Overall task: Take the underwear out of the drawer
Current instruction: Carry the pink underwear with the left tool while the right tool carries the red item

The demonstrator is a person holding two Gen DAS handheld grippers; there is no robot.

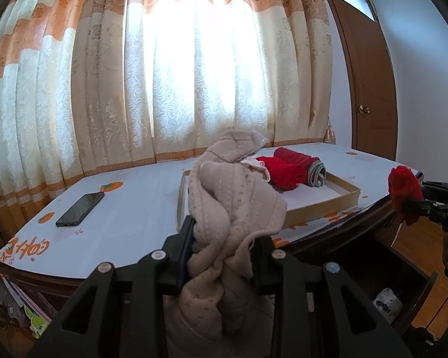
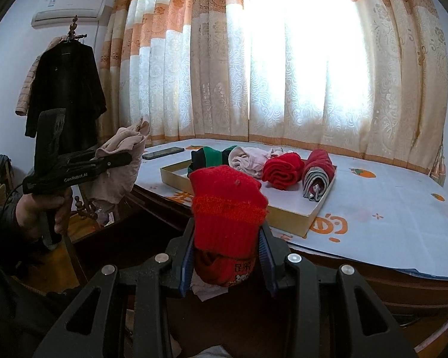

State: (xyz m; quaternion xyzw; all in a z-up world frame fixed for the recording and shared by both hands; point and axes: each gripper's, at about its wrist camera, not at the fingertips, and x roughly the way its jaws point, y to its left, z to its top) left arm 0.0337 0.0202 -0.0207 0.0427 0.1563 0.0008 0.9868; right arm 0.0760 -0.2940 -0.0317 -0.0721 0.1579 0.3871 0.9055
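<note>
My left gripper is shut on a crumpled beige undergarment that rises above its fingers, in front of the desk. In the right wrist view the same gripper shows at the left, in a person's hand, with the beige cloth hanging from it. My right gripper is shut on a red knitted garment between its blue pads. From the left wrist view it appears at the far right, with the red garment. The dark drawer stands open below the desk edge.
A shallow cardboard tray on the desk holds rolled garments: red, red-and-grey, pale pink and green-and-black. A black phone lies on the white printed cloth. Curtains hang behind; a dark coat hangs left.
</note>
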